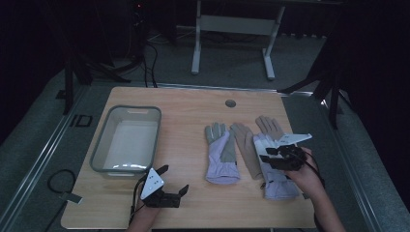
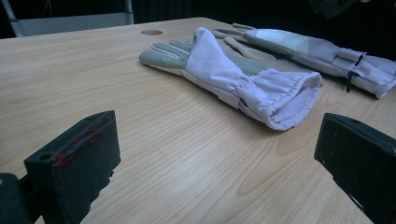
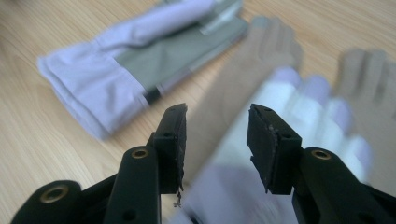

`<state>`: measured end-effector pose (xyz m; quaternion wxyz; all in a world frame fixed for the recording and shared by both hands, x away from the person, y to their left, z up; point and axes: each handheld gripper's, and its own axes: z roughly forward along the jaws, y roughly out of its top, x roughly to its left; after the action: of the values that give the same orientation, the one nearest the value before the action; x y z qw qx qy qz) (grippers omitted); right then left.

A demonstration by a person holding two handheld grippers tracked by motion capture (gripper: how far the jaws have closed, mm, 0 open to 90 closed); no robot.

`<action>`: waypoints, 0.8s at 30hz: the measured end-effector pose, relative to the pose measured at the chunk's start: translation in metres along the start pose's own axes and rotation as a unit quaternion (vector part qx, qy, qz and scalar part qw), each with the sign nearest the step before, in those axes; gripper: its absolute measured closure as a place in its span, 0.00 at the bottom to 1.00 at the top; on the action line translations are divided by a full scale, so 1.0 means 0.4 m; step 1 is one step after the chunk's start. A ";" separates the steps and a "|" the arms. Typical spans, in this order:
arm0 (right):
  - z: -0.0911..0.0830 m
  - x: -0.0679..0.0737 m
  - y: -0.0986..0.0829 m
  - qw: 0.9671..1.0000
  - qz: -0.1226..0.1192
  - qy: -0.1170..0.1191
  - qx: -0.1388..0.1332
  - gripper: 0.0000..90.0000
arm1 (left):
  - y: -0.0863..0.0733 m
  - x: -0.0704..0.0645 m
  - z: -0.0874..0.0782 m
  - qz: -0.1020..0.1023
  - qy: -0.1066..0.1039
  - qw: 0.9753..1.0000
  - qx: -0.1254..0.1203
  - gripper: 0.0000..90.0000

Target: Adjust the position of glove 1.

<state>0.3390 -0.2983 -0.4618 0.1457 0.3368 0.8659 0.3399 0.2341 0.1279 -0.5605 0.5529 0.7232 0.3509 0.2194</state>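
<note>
- While your R gripper (image 1: 283, 153) hovers over the right glove (image 1: 278, 186), jaws partly open, it grips nothing
- L gripper (image 1: 169, 186): jaws wide, empty, near table's (image 1: 193, 111) front edge
- Left glove (image 1: 221, 159) lies just beside, mid-table

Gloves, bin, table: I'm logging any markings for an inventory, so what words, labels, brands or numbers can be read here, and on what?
"ID": pale marks on the dark floor left of the table; they seem to read so, but are small and dim.
Gloves: no readable label or brand.
Grey bin: no text visible.
Left hand-held gripper and right hand-held gripper: no lettering that can be read.
</note>
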 end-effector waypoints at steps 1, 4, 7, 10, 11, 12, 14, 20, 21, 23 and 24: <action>-0.008 -0.007 -0.011 1.000 0.002 -0.002 0.003 0.63 | 0.000 0.000 0.000 0.000 0.000 1.000 0.000 0.00; -0.024 -0.026 -0.045 1.000 0.009 -0.019 0.013 0.63 | 0.000 0.001 0.000 -0.002 0.000 1.000 0.000 0.00; -0.033 -0.045 -0.078 0.999 0.023 -0.027 0.017 0.63 | 0.000 0.001 0.000 -0.002 0.000 1.000 0.000 0.00; -0.031 -0.055 -0.114 0.999 0.034 -0.026 0.021 0.63 | 0.000 0.002 -0.001 -0.002 0.000 1.000 -0.001 0.00; -0.027 -0.056 -0.123 0.999 0.035 -0.024 0.023 0.62 | 0.000 0.002 -0.001 -0.002 0.000 1.000 -0.001 0.00; -0.022 -0.058 -0.131 0.999 0.037 -0.022 0.027 0.61 | 0.000 0.002 -0.001 -0.003 0.000 1.000 -0.002 0.00; -0.011 -0.059 -0.143 0.998 0.039 -0.020 0.034 0.61 | 0.000 0.002 -0.001 -0.003 0.000 1.000 -0.003 0.00; 0.006 -0.069 -0.164 0.998 0.051 -0.022 0.035 0.60 | 0.000 0.002 -0.001 -0.004 0.002 1.000 -0.002 0.00; 0.007 -0.075 -0.164 0.998 0.052 -0.022 0.034 0.59 | 0.000 0.002 -0.001 -0.004 0.002 1.000 -0.001 0.00; 0.021 -0.084 -0.164 0.997 0.052 -0.018 0.045 0.58 | 0.000 0.002 0.000 -0.004 0.002 1.000 -0.001 0.00; 0.032 -0.086 -0.165 0.997 0.051 -0.014 0.056 0.57 | 0.000 0.002 -0.001 -0.003 0.002 1.000 -0.001 0.00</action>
<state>0.3385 -0.3513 -0.5157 0.1209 0.3925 0.8634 0.2931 0.2343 0.1285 -0.5606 0.5538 0.7209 0.3542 0.2193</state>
